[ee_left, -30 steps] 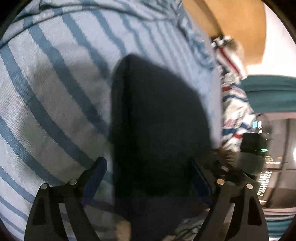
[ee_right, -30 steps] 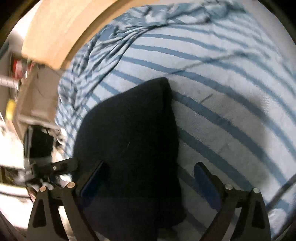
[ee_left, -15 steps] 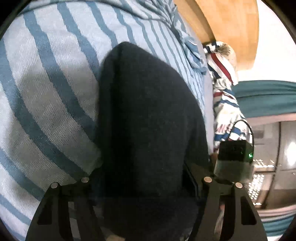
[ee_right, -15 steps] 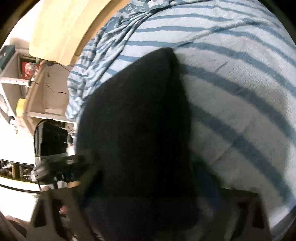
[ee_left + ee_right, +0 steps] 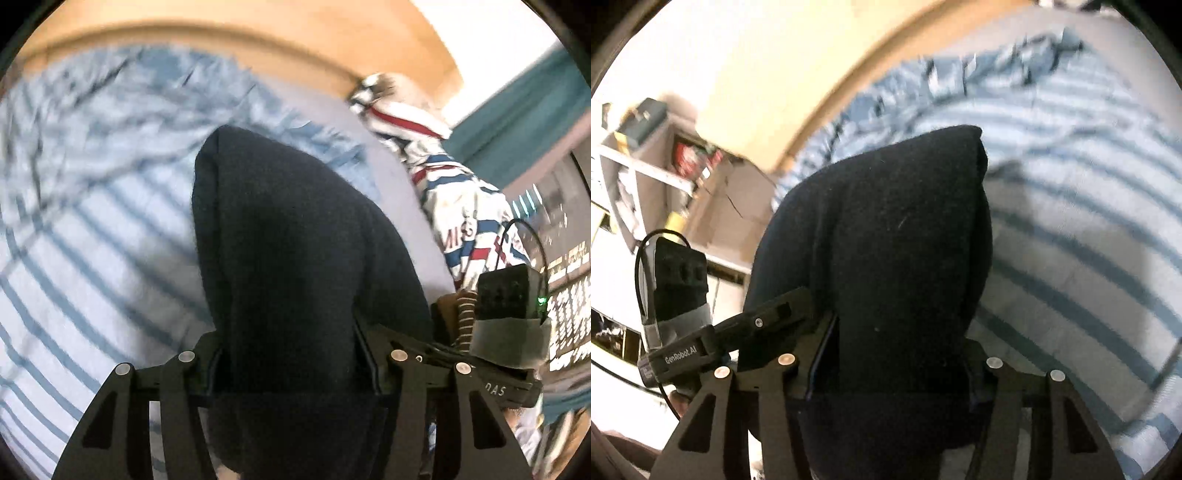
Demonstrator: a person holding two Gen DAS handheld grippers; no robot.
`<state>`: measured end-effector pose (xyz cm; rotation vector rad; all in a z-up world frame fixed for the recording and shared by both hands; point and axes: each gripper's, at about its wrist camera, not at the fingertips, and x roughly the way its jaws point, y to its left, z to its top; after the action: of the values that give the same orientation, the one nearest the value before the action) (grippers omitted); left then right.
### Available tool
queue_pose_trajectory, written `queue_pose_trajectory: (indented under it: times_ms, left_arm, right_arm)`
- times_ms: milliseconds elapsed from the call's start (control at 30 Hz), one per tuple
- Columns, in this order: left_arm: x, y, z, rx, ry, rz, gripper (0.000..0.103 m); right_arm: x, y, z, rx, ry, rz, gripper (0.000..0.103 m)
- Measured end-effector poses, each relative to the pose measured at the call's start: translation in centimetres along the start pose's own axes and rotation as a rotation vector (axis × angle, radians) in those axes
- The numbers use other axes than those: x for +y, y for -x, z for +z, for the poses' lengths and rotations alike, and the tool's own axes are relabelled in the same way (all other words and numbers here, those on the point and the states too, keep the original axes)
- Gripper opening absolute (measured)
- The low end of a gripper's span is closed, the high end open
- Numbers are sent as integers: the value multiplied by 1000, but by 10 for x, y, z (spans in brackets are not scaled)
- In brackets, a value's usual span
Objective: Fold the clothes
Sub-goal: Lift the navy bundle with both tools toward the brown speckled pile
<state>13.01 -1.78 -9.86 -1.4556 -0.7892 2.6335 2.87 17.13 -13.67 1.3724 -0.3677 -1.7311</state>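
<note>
Surroundings, taken from the dark garment (image 5: 295, 258): a blue-and-white striped sheet (image 5: 92, 240) is lying under and around it, rumpled at its far end. A wooden headboard (image 5: 258, 40) is curving past beyond the sheet. In the left wrist view a red, white and blue patterned cloth (image 5: 461, 192) is sitting to the right of the garment, at the sheet's edge. In the right wrist view shelving (image 5: 646, 166) is standing to the garment's left, past the bed.

The garment itself is blocking most of the middle of both views and hiding the sheet behind it.

Left gripper (image 5: 291, 354): jaws have just been closing and are now pressing on the garment's near end from both sides. Right gripper (image 5: 897, 350): same, jaws just closing, now clamped on the garment.

Each gripper is showing at the edge of the other's view, beside the garment.

Garment long axis is running away from the grippers toward the headboard; its rounded far end is pointing that way, over the sheet.
</note>
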Motion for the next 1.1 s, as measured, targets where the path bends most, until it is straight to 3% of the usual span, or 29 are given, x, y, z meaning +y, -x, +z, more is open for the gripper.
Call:
queue_pose_trajectory:
  times_ms: [100, 200, 400, 600, 900, 1100]
  left_arm:
    - [-35, 19, 12, -60, -112, 4, 58]
    - [-59, 35, 24, -76, -180, -44, 58]
    - [-113, 52, 51, -29, -307, -180, 58]
    - [-197, 65, 58, 34, -497, -254, 58]
    - [-311, 84, 62, 184, -472, -393, 58]
    - [-373, 67, 45, 323, -435, -444, 58]
  right_arm:
    - [20, 35, 4, -100, 33, -44, 58]
    - [32, 73, 5, -184, 38, -69, 58]
    - [58, 141, -7, -339, 16, -163, 58]
    - [62, 220, -25, -449, -80, -213, 58]
    - [74, 349, -30, -477, -102, -305, 58]
    - [62, 418, -49, -480, -162, -341, 58]
